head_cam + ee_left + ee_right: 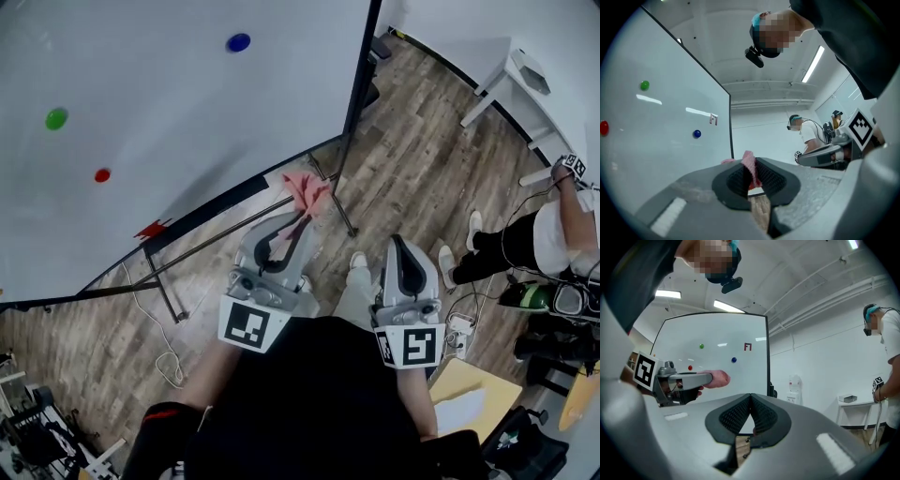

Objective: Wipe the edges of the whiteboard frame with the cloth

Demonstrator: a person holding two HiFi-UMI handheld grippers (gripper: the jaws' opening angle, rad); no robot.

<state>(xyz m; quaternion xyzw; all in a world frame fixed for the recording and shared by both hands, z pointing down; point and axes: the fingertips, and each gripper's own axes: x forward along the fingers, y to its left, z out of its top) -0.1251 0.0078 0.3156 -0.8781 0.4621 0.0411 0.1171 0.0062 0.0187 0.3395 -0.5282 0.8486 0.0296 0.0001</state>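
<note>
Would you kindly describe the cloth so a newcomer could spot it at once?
Find the big whiteboard, then follow its dark frame down to the lower corner. Just below that corner the left gripper pinches the cloth: a crumpled pink rag, the only pink thing against grey jaws and wooden floor.

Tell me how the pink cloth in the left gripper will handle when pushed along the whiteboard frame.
The pink cloth looks floppy: it bunches and splays beyond the left gripper, so it will probably fold rather than push stiffly. It seems light, since a small pinch between the shut jaws holds it. So it should mould around the whiteboard frame.
</note>
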